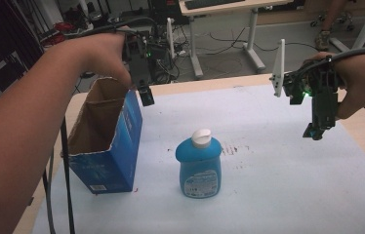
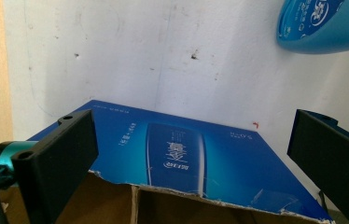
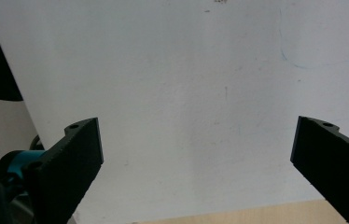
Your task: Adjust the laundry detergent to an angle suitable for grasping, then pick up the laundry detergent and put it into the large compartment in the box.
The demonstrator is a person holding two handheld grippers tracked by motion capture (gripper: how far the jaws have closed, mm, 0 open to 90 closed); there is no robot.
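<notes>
Blue bottle (image 1: 199, 165) upright mid-desk (image 1: 278, 165), white cap on. Open blue box (image 1: 107, 139) standing just left of it. Left tongs (image 1: 146, 95) above box rim, jaws apart. Right tongs (image 1: 317, 129) hovering far right, jaws wide apart, empty.

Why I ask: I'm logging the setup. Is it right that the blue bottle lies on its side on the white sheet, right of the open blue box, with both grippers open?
Not quite: the blue bottle stands upright, white cap on top, as the high view shows. It is right of the open blue box, and the left gripper and right gripper are both open.
</notes>
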